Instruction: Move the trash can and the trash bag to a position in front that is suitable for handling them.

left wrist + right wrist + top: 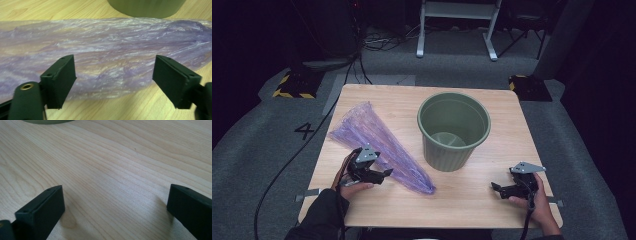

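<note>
Item 1: crumpled translucent purple plastic bag [379, 142], lying flat and drawn out long on the pale wooden surface [472, 200]. It ran from the upper left of the high view down to a bunched tip at lower centre, just beside the bin's base. Its flared mouth lay at the upper left end, probably laid out this way so an edge could be picked up.

Item 2: ribbed olive-green plastic waste bin [454, 131], upright, centre of the high view, apparently empty. Judged to be the vessel the bag was meant to line.

Item 3: left claw [382, 175], lower left of the high view, at the bag's near edge. In the left gripper view its pads [61, 80] stood wide apart, the bag [105, 57] lying beyond them; nothing was held. The wide spread suited a fresh bite on the film.

Item 4: right claw [497, 187], lower right of the high view, well apart from bag and bin. Its pads [45, 212] stood wide over bare wood, holding nothing; judged parked until a second grip was needed.
</note>
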